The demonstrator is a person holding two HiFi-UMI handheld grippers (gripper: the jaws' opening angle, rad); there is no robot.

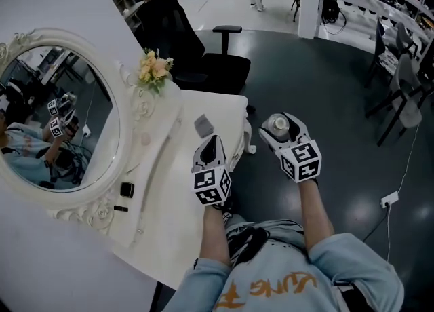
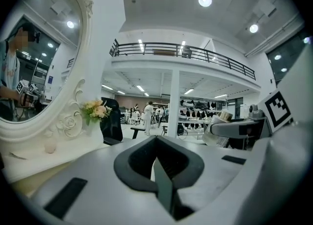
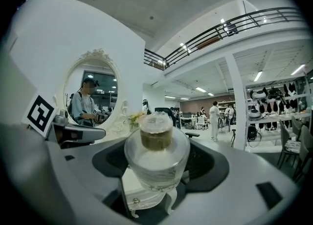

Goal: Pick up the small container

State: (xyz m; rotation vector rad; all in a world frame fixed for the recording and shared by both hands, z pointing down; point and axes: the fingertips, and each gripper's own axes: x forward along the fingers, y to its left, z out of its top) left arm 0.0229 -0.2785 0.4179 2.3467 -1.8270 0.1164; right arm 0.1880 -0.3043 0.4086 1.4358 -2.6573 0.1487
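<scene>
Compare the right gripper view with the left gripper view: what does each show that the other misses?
Only the right gripper view: the container head-on, clamped in the right claw, with a white drawer below it. Only the left gripper view: the left claw with its jaws together and nothing between them. Both: the mirror, the flowers and the open hall behind.

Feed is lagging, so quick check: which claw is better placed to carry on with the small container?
Right. The right claw is shut on the small container; the left claw is shut and empty.
</scene>
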